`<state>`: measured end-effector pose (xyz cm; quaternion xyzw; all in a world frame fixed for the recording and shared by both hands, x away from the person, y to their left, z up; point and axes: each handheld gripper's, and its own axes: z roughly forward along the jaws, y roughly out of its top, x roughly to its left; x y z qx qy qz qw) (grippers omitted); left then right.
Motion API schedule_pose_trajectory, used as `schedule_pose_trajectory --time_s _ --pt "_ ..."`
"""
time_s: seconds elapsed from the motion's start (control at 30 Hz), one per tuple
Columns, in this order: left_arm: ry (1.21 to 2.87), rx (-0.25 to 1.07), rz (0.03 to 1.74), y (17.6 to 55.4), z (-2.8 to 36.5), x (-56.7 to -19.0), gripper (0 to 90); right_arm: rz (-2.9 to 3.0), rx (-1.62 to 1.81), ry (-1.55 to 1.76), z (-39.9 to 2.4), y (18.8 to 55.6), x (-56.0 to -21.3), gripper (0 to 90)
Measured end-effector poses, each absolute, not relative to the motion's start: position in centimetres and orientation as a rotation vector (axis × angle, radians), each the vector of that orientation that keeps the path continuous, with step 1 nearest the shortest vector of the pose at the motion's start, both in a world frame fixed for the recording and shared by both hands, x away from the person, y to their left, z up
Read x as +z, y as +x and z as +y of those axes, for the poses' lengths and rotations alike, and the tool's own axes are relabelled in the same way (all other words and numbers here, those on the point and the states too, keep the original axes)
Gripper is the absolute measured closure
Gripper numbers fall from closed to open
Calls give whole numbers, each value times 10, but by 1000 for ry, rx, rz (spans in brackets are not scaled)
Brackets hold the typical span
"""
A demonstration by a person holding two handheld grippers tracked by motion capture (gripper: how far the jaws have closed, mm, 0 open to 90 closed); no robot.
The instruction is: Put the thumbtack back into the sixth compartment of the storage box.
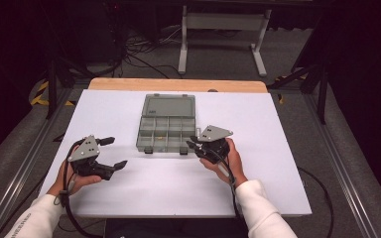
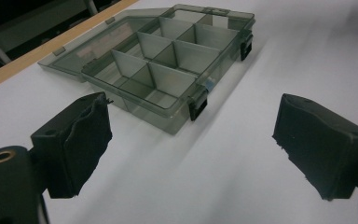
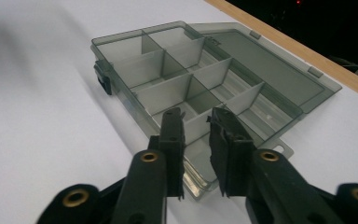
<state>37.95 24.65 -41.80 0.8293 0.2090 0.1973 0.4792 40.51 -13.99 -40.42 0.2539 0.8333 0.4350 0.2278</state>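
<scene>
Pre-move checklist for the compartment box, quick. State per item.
1. Lid of the organizer box open, lying flat: ok.
2. Left gripper open, nothing between pads: ok.
3. Right gripper slightly open at the box's near right corner, gripping nothing: ok.
4. Front latches unhooked: ok.
5. Compartment contents: cannot tell; small yellowish speck in the high view.
6. Box fully on the white table: ok.

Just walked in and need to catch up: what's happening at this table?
A person works a gripper in each hand at a clear compartment box lying open on the white table. The right gripper is at the box's front right corner, jaws slightly apart, nothing gripped. The left gripper sits off to the left, jaws wide open.
</scene>
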Motion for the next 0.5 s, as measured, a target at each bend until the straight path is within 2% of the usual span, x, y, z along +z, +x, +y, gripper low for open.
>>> schedule_pose_trajectory --time_s 0.13,0.27,0.47,0.5 --pt "2018 492 524 391 246 -416 117 2251 1177 739 -152 409 -404 595" --pt "2010 502 534 399 245 -414 116 2219 1185 787 -162 414 -403 533" --pt "1994 516 553 413 246 -411 116 2162 1178 870 -178 421 -404 375" --pt "1994 516 553 413 246 -411 116 2162 1178 870 -178 421 -404 375"
